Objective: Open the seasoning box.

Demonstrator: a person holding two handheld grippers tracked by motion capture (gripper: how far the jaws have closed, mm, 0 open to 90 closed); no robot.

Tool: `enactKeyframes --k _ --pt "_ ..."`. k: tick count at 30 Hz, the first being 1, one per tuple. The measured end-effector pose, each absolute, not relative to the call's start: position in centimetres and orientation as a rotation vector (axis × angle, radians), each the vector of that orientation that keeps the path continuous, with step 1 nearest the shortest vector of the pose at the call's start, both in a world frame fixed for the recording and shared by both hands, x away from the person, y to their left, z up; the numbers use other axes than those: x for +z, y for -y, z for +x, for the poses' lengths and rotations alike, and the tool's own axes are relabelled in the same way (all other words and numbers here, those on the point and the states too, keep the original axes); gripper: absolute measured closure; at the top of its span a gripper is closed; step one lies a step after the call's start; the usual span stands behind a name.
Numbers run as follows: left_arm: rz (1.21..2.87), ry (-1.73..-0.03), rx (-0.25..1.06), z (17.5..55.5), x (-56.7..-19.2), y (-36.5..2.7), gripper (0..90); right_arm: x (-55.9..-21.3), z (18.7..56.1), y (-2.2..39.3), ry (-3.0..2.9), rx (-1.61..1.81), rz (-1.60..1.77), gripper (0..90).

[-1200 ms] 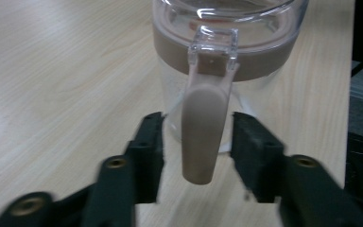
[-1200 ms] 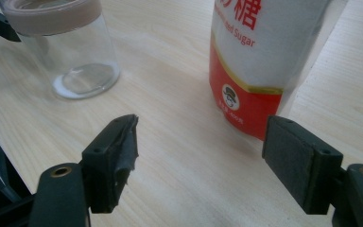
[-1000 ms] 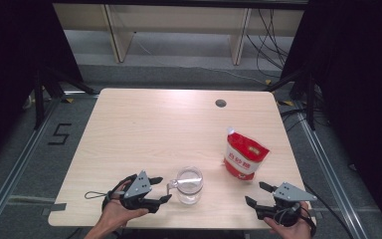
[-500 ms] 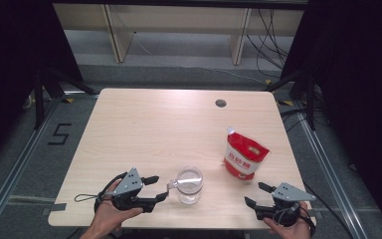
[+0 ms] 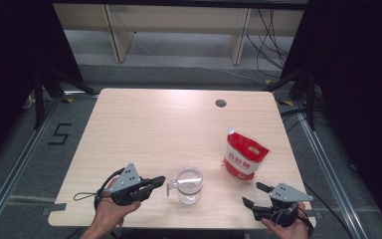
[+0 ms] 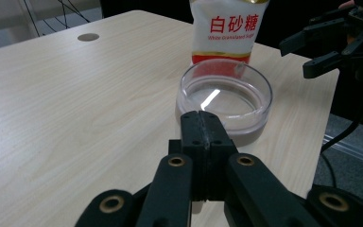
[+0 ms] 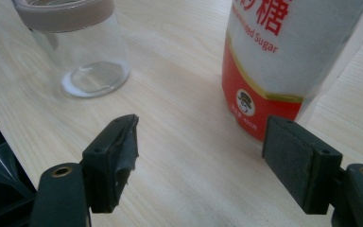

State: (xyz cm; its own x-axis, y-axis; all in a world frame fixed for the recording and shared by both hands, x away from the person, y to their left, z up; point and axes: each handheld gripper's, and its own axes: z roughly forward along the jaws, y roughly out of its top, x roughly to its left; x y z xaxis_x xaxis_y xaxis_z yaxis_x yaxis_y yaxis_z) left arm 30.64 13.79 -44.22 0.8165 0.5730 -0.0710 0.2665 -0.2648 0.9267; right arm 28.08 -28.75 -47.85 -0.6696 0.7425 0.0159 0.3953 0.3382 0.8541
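A clear glass jar (image 5: 189,185) with a pale rim and a small handle stands open near the table's front edge. My left gripper (image 5: 157,181) lies just left of it, pointing at it. Its jaws have just been closing and are now shut with nothing between them (image 6: 202,124). A red and white bag of sugar (image 5: 243,157) stands upright right of the jar (image 6: 224,97). My right gripper (image 5: 255,194) is open at the front right corner, pointing at the bag (image 7: 283,61), with bare table between its jaws (image 7: 203,151).
The light wooden table (image 5: 169,129) has a round cable hole (image 5: 221,103) at its far side. Dark stands and cables flank the table on the floor. In the left gripper view the right gripper (image 6: 331,45) shows beyond the jar.
The left gripper's jaws have gone from open to shut on nothing, and that hand has lifted slightly. The right gripper, the jar and the bag have stayed where they were.
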Motion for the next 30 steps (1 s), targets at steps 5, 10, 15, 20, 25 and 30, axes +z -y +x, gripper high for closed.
enactKeyframes --k 5,10,15,20,25,30 --pt "1.885 -0.625 0.342 30.9 -44.4 -12.5 89.4 -47.7 28.0 28.3 -2.231 1.267 0.983 28.4" --pt "1.886 -0.647 0.344 31.0 -44.9 -12.2 89.4 -47.7 28.0 27.8 -2.25 1.269 0.959 28.5" --pt "1.884 -0.622 0.371 30.9 -45.0 -12.1 89.4 -47.7 27.9 27.4 -2.257 1.286 0.979 28.8" --pt "1.883 -0.617 0.384 30.8 -45.2 -12.2 89.4 -47.6 28.0 26.9 -2.234 1.338 0.963 32.8" --pt "1.877 -0.643 0.387 30.5 -45.4 -12.2 89.4 -47.0 27.8 25.2 -2.267 1.396 0.883 47.8" --pt "1.878 -0.631 0.393 30.6 -45.4 -12.2 89.4 -46.4 28.2 22.8 -2.272 1.437 0.766 68.5"
